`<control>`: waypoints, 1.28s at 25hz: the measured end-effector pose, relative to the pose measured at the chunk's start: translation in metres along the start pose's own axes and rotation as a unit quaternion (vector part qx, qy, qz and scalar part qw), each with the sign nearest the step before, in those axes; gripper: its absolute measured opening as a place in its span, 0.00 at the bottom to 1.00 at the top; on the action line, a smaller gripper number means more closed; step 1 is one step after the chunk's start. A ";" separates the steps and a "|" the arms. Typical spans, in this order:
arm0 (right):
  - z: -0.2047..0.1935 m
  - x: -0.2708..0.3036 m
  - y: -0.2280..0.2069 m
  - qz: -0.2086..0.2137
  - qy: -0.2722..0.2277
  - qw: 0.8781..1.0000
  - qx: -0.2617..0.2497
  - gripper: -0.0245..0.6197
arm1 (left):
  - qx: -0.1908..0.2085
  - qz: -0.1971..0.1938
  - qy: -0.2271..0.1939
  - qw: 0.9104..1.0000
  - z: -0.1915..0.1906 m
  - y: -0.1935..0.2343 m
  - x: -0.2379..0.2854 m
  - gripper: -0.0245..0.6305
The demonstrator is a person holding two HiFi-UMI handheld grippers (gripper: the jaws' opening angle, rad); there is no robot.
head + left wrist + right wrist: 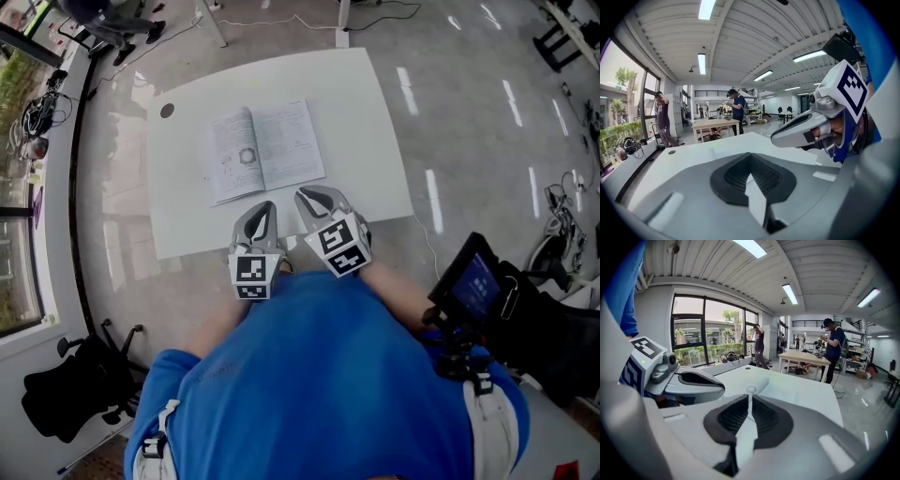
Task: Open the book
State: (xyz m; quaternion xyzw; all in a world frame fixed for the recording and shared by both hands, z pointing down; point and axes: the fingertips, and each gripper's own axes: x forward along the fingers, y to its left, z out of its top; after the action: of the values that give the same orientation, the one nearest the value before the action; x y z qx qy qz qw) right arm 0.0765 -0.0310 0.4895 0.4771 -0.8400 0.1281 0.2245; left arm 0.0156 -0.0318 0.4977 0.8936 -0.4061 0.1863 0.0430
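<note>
1. Finding the book already lying open mid-table, I judge the task done.
2. Left gripper and right gripper: jaws together, empty.
3. I would hold both clear of the pages.

We see a white table on a glossy grey floor, with a small dark disc at its far left corner. A black chair is at the near left. Far off, a person in dark blue stands by a wooden table.
</note>
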 end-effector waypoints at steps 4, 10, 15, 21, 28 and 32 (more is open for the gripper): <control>-0.012 -0.029 -0.008 0.005 -0.021 1.000 0.008 0.06 | -0.002 0.014 -0.005 1.000 0.006 -0.031 -0.008 0.04; -0.021 -0.060 -0.011 0.000 -0.033 0.999 0.011 0.05 | 0.002 0.017 -0.006 1.000 0.012 -0.060 -0.021 0.04; -0.019 -0.074 -0.007 -0.016 -0.041 0.999 0.013 0.05 | 0.009 0.006 -0.019 1.000 0.020 -0.067 -0.031 0.04; -0.014 -0.084 0.020 -0.037 -0.050 0.998 0.011 0.05 | 0.005 0.001 -0.041 0.999 0.017 -0.058 -0.058 0.04; -0.001 -0.090 0.040 -0.069 -0.068 0.995 0.019 0.05 | -0.012 0.003 -0.067 0.998 0.020 -0.035 -0.082 0.04; 0.002 -0.096 0.033 -0.084 -0.078 0.993 0.027 0.04 | -0.016 0.004 -0.074 0.997 0.025 -0.032 -0.081 0.04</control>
State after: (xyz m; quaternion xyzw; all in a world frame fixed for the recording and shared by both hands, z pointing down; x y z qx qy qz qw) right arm 0.0903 0.0564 0.4402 0.5602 -0.8082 0.0944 0.1553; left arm -0.0019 0.0415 0.4475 0.9026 -0.4145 0.1136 0.0261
